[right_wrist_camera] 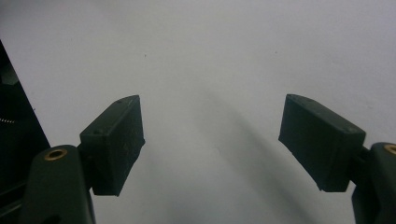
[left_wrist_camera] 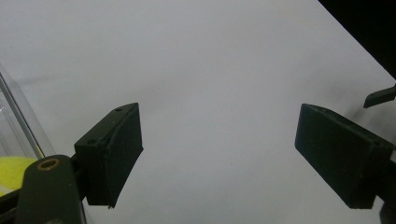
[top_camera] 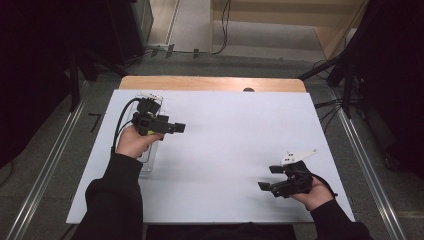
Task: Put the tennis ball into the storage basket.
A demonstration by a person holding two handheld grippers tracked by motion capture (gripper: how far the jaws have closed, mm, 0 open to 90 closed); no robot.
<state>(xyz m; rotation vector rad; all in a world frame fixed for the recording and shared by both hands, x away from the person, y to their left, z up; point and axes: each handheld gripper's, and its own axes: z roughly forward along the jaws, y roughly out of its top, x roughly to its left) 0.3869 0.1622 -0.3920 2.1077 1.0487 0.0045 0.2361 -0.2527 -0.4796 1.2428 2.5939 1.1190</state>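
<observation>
My left gripper (top_camera: 177, 128) hovers over the left part of the white table (top_camera: 230, 135), jaws pointing right. In the left gripper view it (left_wrist_camera: 219, 135) stands open with only bare table between the pads. Behind its left jaw there is a clear plastic container (left_wrist_camera: 16, 133) with a yellow-green rounded thing (left_wrist_camera: 13, 169) at its edge. My right gripper (top_camera: 269, 178) rests low near the front right, jaws pointing left. The right gripper view has it (right_wrist_camera: 212, 130) open and empty over the white surface.
The clear container (top_camera: 148, 161) lies along the table's left side, partly under my left hand. A wooden table edge (top_camera: 210, 83) runs along the back. Dark stands and cables flank both sides. The other gripper's jaw tip (left_wrist_camera: 380, 97) pokes in at the right.
</observation>
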